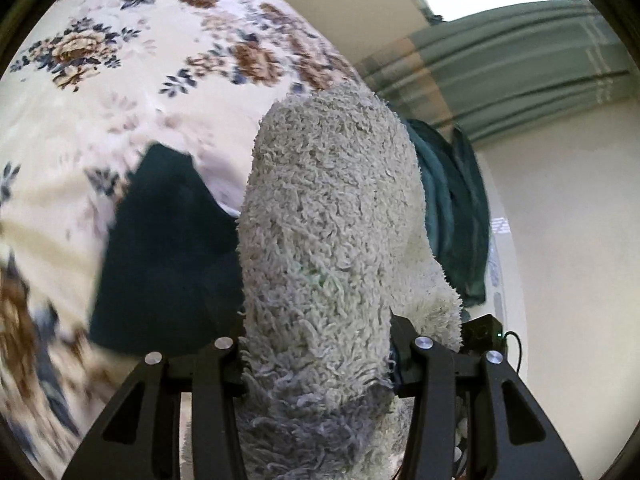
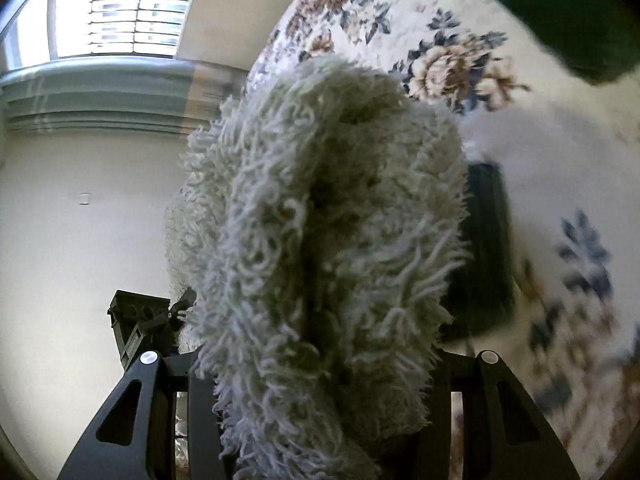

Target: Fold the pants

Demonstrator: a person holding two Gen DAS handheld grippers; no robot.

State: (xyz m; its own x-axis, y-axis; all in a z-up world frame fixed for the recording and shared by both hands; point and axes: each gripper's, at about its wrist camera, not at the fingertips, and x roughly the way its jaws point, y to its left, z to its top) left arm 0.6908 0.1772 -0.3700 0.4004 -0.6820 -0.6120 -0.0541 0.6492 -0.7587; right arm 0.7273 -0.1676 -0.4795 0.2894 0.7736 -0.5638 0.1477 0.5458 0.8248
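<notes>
A fluffy, shaggy pale grey-white pair of pants fills the middle of the left wrist view and bulges out between the fingers of my left gripper, which is shut on it. The same shaggy fabric fills the right wrist view, bunched between the fingers of my right gripper, which is shut on it. Both grippers hold the fabric lifted above the floral bedsheet. The fingertips are hidden by the pile.
A dark green cloth lies on the floral sheet left of the left gripper, and teal fabric hangs behind it. Dark green cloth shows top right. The other gripper, a white wall and window lie left.
</notes>
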